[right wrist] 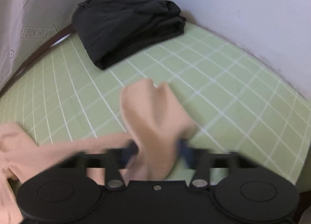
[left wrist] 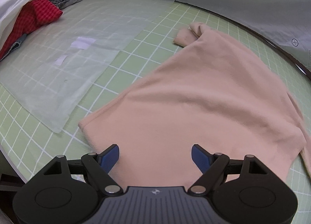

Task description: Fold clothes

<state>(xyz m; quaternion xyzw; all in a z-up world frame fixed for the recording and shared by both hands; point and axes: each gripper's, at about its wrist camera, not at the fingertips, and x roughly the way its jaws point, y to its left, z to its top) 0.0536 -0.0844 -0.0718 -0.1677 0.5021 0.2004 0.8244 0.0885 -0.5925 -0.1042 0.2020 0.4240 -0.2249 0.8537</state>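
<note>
While my left gripper [left wrist: 155, 153] hangs with its blue ribbed pads spread wide and gripping nothing, the soft peach shirt [left wrist: 204, 103] lies spread on the green grid mat [left wrist: 136, 54] just beyond them. A thin translucent sheet [left wrist: 64, 72] lies flat beside it, and a crumpled pile of clothes [left wrist: 33, 15] sits at the far corner. Through my right camera, blurred, my right gripper [right wrist: 158, 150] pinches a limp fold of that shirt [right wrist: 153, 115]; a folded black garment [right wrist: 128, 27] rests near the white wall [right wrist: 243, 6].
</note>
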